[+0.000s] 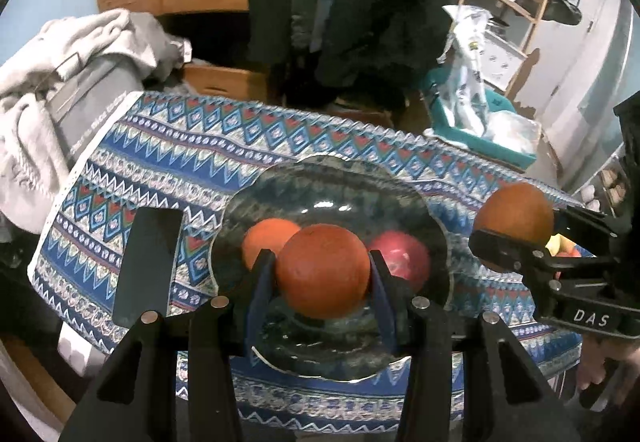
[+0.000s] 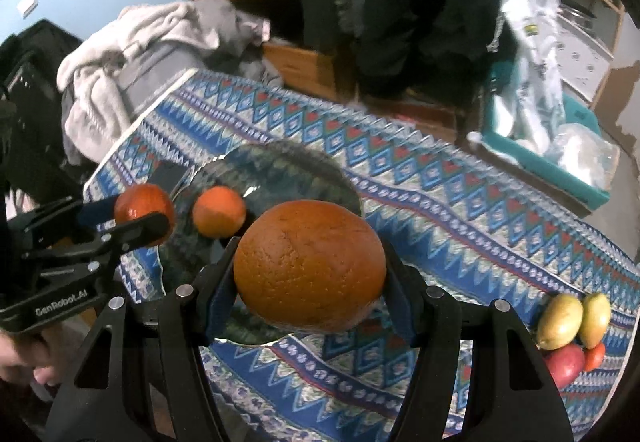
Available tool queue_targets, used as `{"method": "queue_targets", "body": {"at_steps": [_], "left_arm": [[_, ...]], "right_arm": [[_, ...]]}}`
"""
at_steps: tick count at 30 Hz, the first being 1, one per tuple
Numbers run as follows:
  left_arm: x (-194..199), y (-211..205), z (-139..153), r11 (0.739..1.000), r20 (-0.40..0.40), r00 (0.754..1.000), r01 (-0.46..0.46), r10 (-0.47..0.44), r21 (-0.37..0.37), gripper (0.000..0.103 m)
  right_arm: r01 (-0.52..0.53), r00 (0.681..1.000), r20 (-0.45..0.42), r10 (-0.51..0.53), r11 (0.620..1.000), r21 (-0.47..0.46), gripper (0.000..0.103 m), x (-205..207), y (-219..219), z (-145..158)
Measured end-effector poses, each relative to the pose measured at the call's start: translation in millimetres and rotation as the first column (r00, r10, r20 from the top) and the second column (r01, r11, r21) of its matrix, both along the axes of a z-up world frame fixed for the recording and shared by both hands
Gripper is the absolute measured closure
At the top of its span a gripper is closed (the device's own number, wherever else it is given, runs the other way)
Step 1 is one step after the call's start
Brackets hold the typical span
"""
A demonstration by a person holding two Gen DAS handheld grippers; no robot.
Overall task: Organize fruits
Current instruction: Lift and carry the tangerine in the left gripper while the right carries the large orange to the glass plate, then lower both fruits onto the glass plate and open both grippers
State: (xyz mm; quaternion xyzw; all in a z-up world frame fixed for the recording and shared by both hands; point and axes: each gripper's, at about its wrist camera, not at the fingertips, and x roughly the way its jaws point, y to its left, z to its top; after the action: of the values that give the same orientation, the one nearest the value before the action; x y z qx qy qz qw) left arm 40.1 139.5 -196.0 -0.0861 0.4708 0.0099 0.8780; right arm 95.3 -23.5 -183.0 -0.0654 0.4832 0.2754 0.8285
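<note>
Above the dark glass plate [image 1: 320,178], the left gripper [image 1: 322,274] is clamping a reddish orange [image 1: 323,269] between its blue-padded fingers. The right gripper [image 2: 310,274] is squeezing a bigger orange [image 2: 310,268] just off the plate's rim. A small orange [image 1: 266,240] and what is probably a red apple [image 1: 404,256] are lying on the plate. More fruits [image 2: 572,330] are sitting on the patterned cloth [image 2: 440,202].
</note>
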Motion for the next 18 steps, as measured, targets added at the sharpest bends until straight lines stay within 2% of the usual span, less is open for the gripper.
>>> {"method": "queue_targets", "body": {"at_steps": [6, 11, 18], "left_arm": [[6.1, 11.6, -24.3, 0.999, -0.058, 0.998, -0.038, 0.037, -0.007, 0.056], [4.7, 14.3, -39.1, 1.0, -0.094, 0.995, -0.023, 0.024, 0.008, 0.056], [6.2, 26.3, -58.9, 0.999, -0.156, 0.987, -0.048, 0.045, -0.016, 0.056]], "right_arm": [[-0.025, 0.999, -0.025, 0.024, 0.999, -0.024, 0.038, 11.7, 23.0, -17.8], [-0.015, 0.998, -0.069, 0.013, 1.0, -0.024, 0.038, 18.7, 28.2, -36.6], [-0.065, 0.992, -0.115, 0.06, 0.997, -0.041, 0.038, 0.6, 43.6, -50.2]]}}
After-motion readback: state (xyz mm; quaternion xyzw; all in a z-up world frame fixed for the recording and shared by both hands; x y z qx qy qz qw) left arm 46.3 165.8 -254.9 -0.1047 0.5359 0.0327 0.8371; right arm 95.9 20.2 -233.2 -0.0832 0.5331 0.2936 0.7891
